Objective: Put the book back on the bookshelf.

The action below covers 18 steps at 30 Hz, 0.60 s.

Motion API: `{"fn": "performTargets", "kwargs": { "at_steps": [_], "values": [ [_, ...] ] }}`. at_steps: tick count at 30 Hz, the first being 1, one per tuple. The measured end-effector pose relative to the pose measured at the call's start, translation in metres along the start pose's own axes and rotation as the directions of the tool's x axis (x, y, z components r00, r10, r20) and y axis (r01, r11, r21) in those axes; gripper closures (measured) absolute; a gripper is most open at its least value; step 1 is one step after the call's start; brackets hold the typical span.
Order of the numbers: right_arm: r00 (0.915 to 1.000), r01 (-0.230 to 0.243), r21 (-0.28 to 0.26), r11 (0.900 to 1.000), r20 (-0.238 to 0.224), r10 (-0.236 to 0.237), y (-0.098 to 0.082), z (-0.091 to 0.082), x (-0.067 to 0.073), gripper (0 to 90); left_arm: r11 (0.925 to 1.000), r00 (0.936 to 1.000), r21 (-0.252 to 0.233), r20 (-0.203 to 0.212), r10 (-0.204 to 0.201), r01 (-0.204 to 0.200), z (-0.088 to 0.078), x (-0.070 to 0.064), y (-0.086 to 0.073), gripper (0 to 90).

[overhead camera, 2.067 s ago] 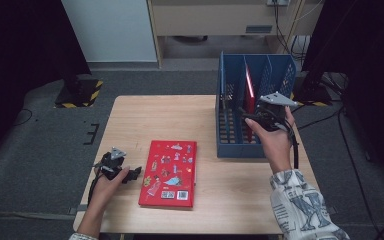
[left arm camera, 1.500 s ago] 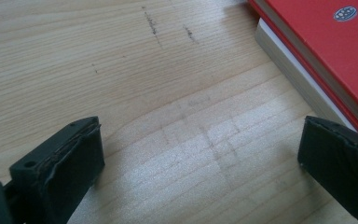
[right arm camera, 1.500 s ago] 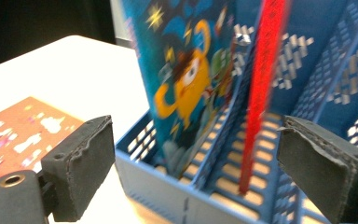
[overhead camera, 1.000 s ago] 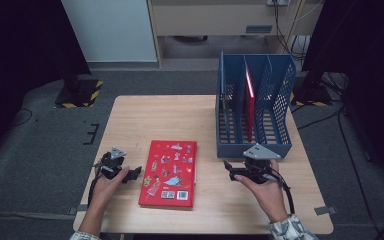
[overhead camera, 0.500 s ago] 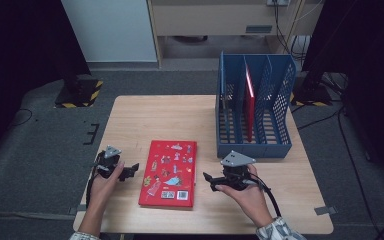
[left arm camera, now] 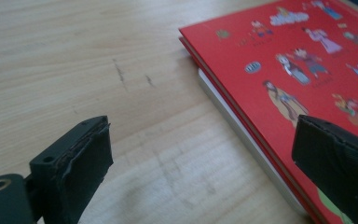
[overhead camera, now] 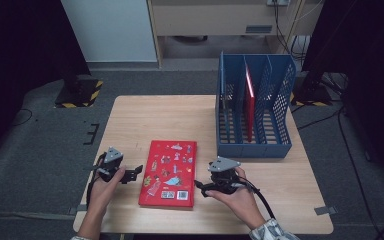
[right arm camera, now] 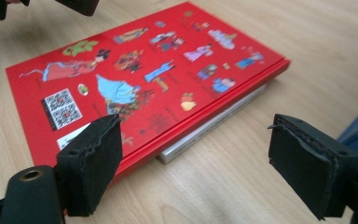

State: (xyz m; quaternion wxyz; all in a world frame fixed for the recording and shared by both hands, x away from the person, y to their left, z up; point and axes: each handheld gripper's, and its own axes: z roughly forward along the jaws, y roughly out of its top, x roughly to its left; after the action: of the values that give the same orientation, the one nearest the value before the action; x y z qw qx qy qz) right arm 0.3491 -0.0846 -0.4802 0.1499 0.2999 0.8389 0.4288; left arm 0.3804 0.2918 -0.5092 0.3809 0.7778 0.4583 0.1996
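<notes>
A red book [overhead camera: 169, 172] with cartoon figures on its cover lies flat near the table's front edge. It also appears in the left gripper view [left arm camera: 307, 70] and the right gripper view [right arm camera: 144, 79]. My left gripper [overhead camera: 136, 173] is just left of the book, jaws wide [left arm camera: 205, 140], one pad over the cover's edge, nothing pressed. My right gripper [overhead camera: 200, 187] is at the book's right front corner, jaws [right arm camera: 196, 140] wide apart and facing the book's side. Both pairs of jaws have just been closing slightly, with nothing gripped.
A blue mesh file rack [overhead camera: 252, 145] stands at the table's back right, with a thin red book [overhead camera: 249, 100] upright in a middle slot. The wooden table [overhead camera: 155, 120] is bare behind the flat book. The left gripper's jaws [right arm camera: 74, 4] show at the right gripper view's top.
My right hand has come away from the rack, down and left to the book's right front corner. My left hand has lifted slightly beside the book.
</notes>
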Motion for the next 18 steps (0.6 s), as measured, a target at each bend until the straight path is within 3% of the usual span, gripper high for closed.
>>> {"fn": "performTargets", "kwargs": {
  "at_steps": [4, 7, 11, 15, 18],
  "values": [
    [0.9996, 0.002, 0.026, 1.000, -0.027, -0.001, -0.001, 0.007, 0.004, 14.1, 1.0000, 0.9996, 0.003, 0.027, 0.002, -0.002, 0.004, -0.002, 0.001, 6.0],
    [0.9983, -0.003, 0.042, 0.999, -0.059, 0.005, -0.002, 0.012, 0.008, 11.1, 0.9986, 0.9983, 0.027, 0.038, 0.044, -0.045, 0.008, -0.006, 0.000, 6.0],
    [0.9969, 0.017, 0.076, 0.997, -0.078, -0.011, -0.005, 0.022, 0.016, 9.7, 0.9987, 0.9974, 0.020, 0.056, 0.045, -0.047, 0.010, -0.010, 0.002, 6.0],
    [0.9950, 0.009, 0.094, 0.995, -0.099, 0.000, -0.007, 0.028, 0.020, 8.9, 0.9981, 0.9964, 0.037, 0.072, 0.046, -0.048, 0.014, -0.013, 0.001, 5.9],
    [0.9933, -0.009, 0.101, 0.995, -0.113, 0.021, -0.008, 0.034, 0.020, 8.8, 0.9958, 0.9946, 0.049, 0.074, 0.074, -0.077, 0.016, -0.015, 0.000, 5.9]
  ]
}}
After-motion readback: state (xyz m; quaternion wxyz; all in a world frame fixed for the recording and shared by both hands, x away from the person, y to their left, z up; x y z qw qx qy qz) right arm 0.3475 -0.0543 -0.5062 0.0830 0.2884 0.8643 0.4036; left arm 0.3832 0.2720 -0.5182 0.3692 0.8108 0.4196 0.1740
